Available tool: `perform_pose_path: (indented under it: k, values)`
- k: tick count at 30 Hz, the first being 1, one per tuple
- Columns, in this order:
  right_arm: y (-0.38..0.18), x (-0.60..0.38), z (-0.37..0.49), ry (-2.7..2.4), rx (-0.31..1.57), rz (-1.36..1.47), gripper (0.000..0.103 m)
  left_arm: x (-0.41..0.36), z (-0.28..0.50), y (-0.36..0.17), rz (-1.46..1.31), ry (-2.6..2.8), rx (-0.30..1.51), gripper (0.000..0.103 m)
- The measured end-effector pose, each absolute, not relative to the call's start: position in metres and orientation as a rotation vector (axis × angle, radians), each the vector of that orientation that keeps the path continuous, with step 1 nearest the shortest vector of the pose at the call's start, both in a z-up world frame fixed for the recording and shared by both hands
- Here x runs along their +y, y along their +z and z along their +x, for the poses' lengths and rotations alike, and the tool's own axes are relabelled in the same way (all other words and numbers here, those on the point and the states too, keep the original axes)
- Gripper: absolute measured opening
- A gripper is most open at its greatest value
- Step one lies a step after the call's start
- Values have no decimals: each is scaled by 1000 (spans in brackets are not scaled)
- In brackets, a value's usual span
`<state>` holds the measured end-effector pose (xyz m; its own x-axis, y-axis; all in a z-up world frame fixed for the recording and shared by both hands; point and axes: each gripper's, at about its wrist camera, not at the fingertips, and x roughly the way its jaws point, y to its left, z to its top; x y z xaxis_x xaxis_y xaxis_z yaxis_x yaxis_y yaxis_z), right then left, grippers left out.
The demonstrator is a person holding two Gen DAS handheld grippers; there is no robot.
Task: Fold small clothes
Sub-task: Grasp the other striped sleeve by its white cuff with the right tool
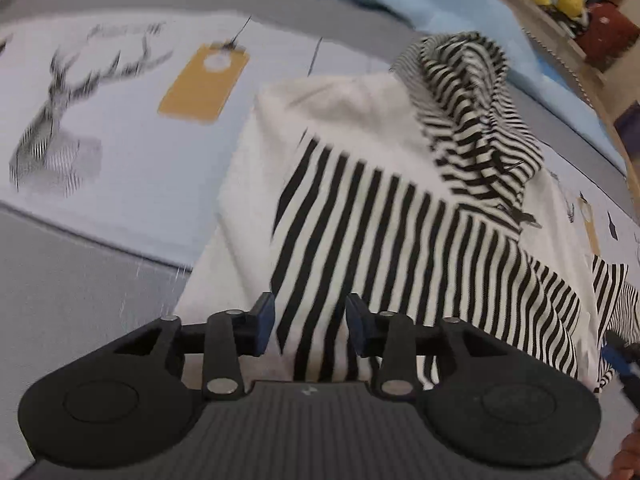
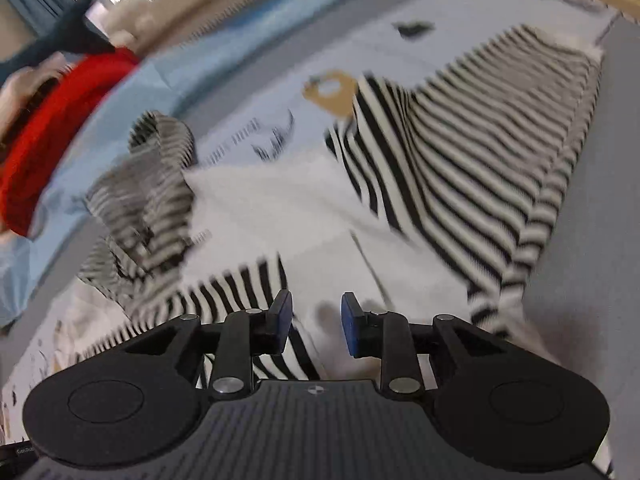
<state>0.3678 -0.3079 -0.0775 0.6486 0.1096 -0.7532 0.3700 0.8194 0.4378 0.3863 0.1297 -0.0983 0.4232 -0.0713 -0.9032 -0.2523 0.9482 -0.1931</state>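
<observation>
My left hand-held gripper [image 1: 310, 326] is released, jaws apart over the striped front of the garment [image 1: 384, 232], nothing pinched between the pads. Right hand-held gripper [image 2: 316, 326] same: jaws apart, white cloth under the gap, no grip that I can see.

Garment is a small black-and-white striped hoodie, lying on the bed sheet [image 1: 120, 140], partly folded by the look of it. Hood [image 1: 472, 112] bunched up at the far end in the left view, far left in the right view. Long axis runs away from my left gripper, near hem to hood.

Sleeve [image 2: 480, 168] lies out to the far right of the right gripper, angled across the sheet, so right hand is the nearer one for it. Left is nearer the body panel and the hood.

Judgement: next fold turns on bringing that sleeve in across the body; right side takes it. Both views are blurred, so edges are approximate.
</observation>
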Motion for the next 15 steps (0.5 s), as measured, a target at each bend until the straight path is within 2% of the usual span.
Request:
perform_pose_path:
  k: [7, 10, 15]
  values:
    - [-54, -364, 354, -211, 737, 602, 27, 107, 386, -96, -310, 80, 1129, 45]
    - [-51, -411, 349, -266, 683, 642, 0, 99, 387, -95, -319, 71, 1115, 45]
    - [-64, -500, 339, -441, 595, 750, 2, 94, 387, -91, -315, 61, 1102, 45]
